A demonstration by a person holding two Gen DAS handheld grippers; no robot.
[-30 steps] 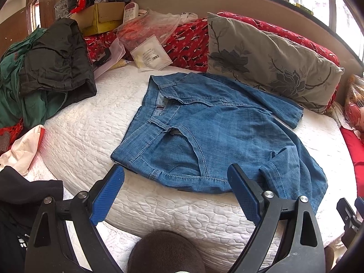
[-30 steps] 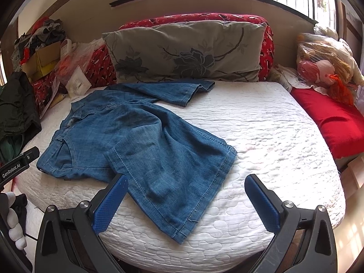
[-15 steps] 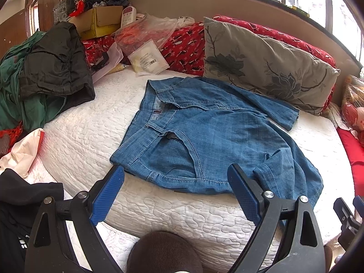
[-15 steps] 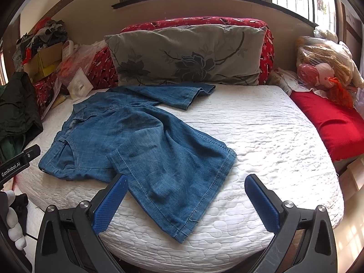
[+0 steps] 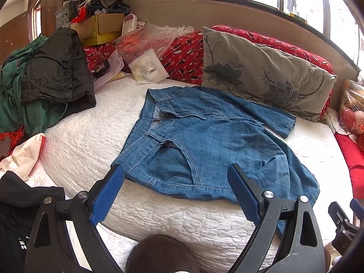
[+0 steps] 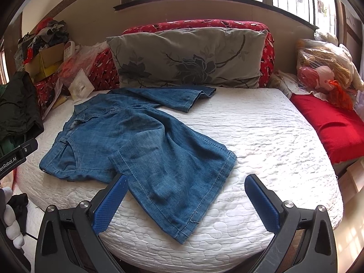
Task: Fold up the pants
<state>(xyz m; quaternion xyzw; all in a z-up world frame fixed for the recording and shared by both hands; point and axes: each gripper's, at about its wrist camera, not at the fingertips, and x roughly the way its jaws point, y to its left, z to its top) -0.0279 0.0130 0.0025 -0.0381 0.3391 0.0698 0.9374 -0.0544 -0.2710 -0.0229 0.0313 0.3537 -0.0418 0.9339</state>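
Observation:
Blue denim pants (image 5: 211, 145) lie spread on the white quilted bed (image 5: 91, 136), waistband to the left, one leg toward the grey pillow, the other toward the near edge. My left gripper (image 5: 176, 188) hangs open just short of the waist corner, nothing between its blue pads. In the right wrist view the same pants (image 6: 141, 143) reach the bed's front edge (image 6: 261, 245). My right gripper (image 6: 185, 195) stands open over the hem of the near leg, touching nothing.
A grey flowered pillow (image 6: 188, 56) leans on a red cushion at the back. Dark and green clothes (image 5: 45, 77), a cardboard box (image 5: 102, 28) and plastic bags (image 5: 145, 52) crowd the left. A red cloth (image 6: 327, 122) and bagged toys (image 6: 323, 72) sit right.
Both grippers have edged slightly forward and lower toward the bed; the pants sit a little lower and larger in both views. The pants themselves have not moved.

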